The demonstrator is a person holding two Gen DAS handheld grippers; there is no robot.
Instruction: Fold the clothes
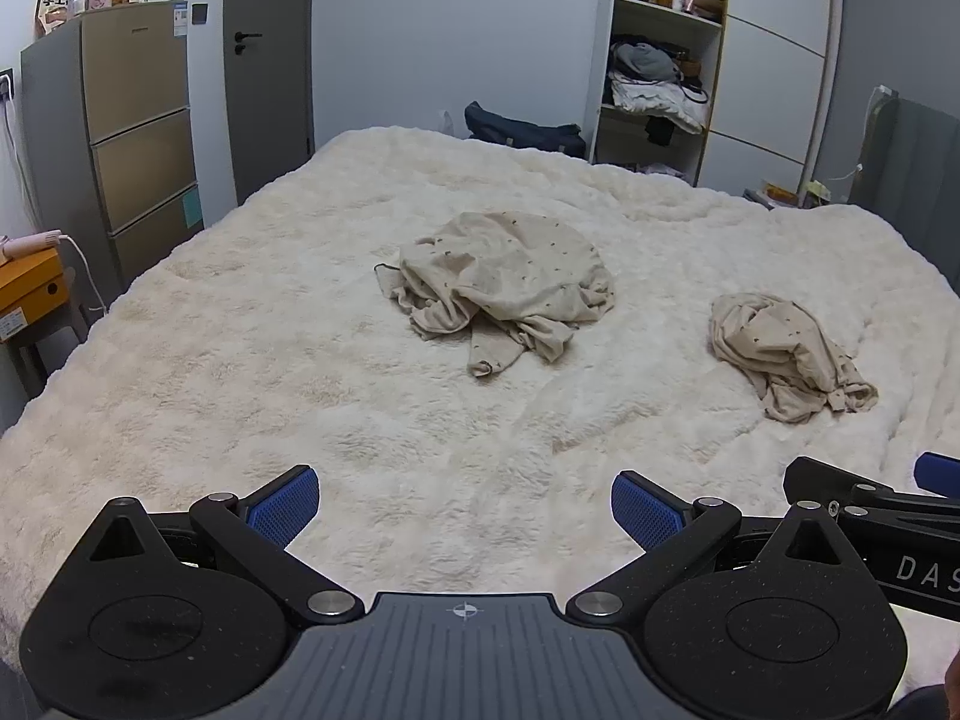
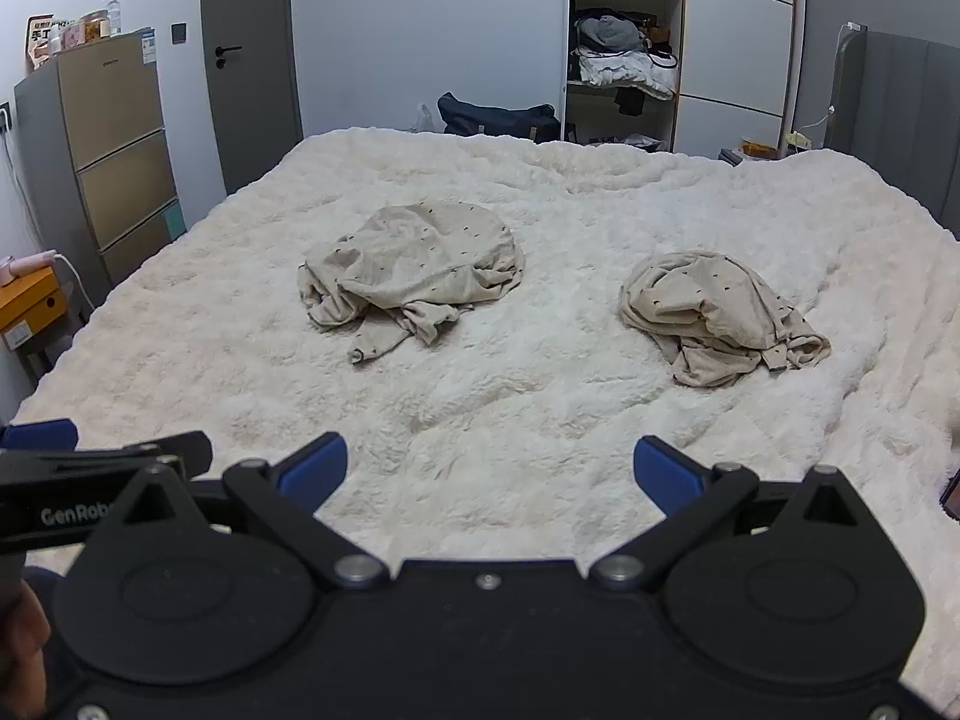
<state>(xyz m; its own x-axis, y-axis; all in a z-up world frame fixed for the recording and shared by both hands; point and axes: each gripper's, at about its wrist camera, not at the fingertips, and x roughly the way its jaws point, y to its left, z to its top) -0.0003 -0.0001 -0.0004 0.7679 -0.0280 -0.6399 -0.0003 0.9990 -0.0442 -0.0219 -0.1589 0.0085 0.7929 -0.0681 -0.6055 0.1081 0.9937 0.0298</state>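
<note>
You hold left tool (image 1: 465,507) and right tool (image 2: 491,471) side by side, tilted down over the bed (image 1: 240,360), jaws spread wide, empty; both garments (image 2: 411,273) (image 2: 720,318) lie apart ahead.

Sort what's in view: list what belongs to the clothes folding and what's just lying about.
For the job:
- larger crumpled beige garment
- smaller crumpled beige garment
- bed cover

Lying about:
- orange box
- dark bag
- shelf clutter
</note>
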